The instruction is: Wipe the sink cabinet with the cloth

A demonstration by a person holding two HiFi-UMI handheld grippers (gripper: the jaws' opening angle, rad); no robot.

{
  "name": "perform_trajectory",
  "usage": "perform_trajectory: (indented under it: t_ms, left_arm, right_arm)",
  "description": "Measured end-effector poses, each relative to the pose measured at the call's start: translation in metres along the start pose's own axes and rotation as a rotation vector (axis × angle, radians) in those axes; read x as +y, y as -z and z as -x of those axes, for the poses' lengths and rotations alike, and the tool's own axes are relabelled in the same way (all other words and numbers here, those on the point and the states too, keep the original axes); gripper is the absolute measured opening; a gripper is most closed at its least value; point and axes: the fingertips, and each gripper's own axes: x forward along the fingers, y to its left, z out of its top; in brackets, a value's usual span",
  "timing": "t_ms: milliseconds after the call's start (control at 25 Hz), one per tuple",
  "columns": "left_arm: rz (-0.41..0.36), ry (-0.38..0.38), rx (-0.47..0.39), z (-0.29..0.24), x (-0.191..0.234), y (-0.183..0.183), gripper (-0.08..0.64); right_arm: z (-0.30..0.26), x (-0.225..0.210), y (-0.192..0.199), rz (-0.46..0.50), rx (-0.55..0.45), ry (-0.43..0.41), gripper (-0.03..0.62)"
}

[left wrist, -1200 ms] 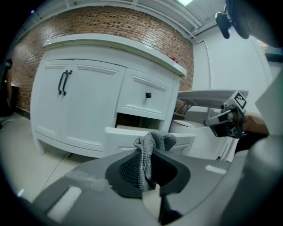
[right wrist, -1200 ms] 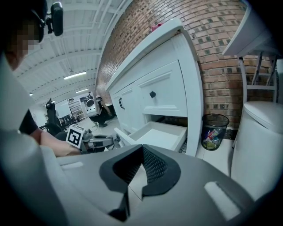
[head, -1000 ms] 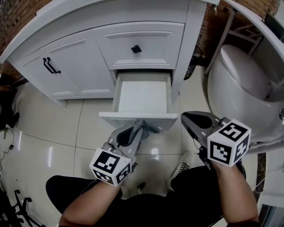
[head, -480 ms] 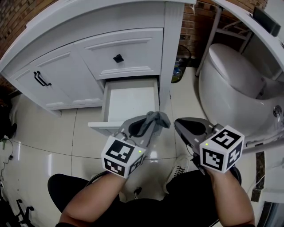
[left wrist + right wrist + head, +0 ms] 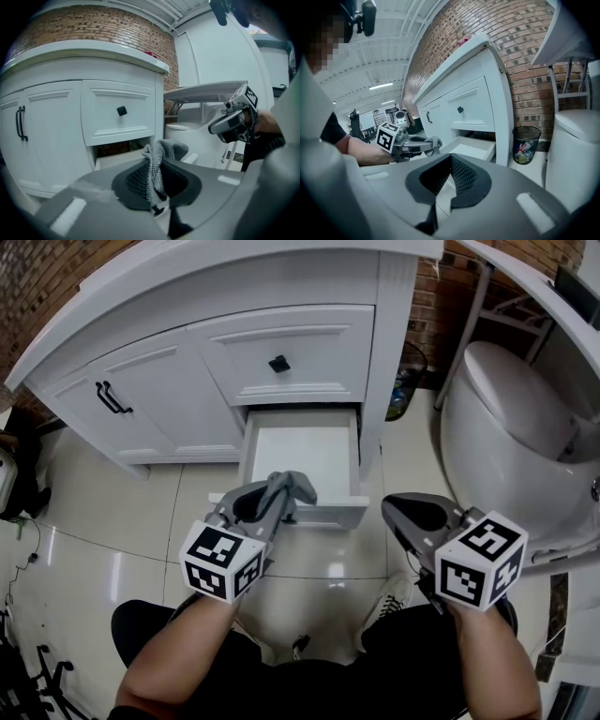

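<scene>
The white sink cabinet (image 5: 187, 390) has its lower drawer (image 5: 300, 451) pulled open, and the drawer holds nothing. My left gripper (image 5: 279, 491) is shut on a grey cloth (image 5: 295, 486), which hangs over the left part of the drawer's front edge. In the left gripper view the cloth (image 5: 161, 152) bunches up between the jaws of the left gripper (image 5: 157, 161), in front of the cabinet (image 5: 56, 122). My right gripper (image 5: 401, 509) hovers over the floor, right of the drawer, shut with nothing in it. Its jaws (image 5: 450, 159) meet at the tips.
A white toilet (image 5: 506, 427) stands to the right of the cabinet, with a small bin (image 5: 526, 144) of rubbish between them. The upper drawer has a black knob (image 5: 279, 363) and the doors have black handles (image 5: 111, 396). The person's legs and a shoe (image 5: 389, 596) are below the grippers.
My left gripper has lifted the cloth from below the drawer's front to its top edge, then moved left along it. The right gripper has barely moved.
</scene>
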Motion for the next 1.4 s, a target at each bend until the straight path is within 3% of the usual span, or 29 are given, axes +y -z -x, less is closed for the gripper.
perform_trajectory:
  t_ms: [440, 760, 840, 1000, 1200, 1400]
  left_arm:
    - [0.035, -0.159, 0.042, 0.056, 0.08, 0.014, 0.038]
    - [0.059, -0.213, 0.038, 0.072, 0.107, 0.016, 0.038]
    - [0.045, -0.188, 0.025, 0.066, 0.103, 0.006, 0.038]
    - [-0.086, -0.086, 0.039, 0.032, 0.079, -0.021, 0.038]
    - [-0.15, 0.097, 0.115, -0.027, 0.053, -0.039, 0.038]
    - [-0.279, 0.202, 0.199, -0.081, 0.04, -0.04, 0.038]
  right_arm:
    - [-0.008, 0.005, -0.001, 0.01, 0.012, -0.006, 0.003]
    - [-0.02, 0.011, -0.006, 0.021, 0.012, -0.019, 0.003]
    - [-0.024, 0.01, -0.01, 0.022, 0.004, -0.015, 0.003]
    - [-0.033, 0.006, -0.02, 0.018, -0.013, -0.006, 0.003]
    - [-0.044, -0.008, -0.022, 0.032, -0.011, 0.026, 0.003]
    - [-0.051, -0.031, -0.023, 0.006, -0.012, 0.052, 0.003]
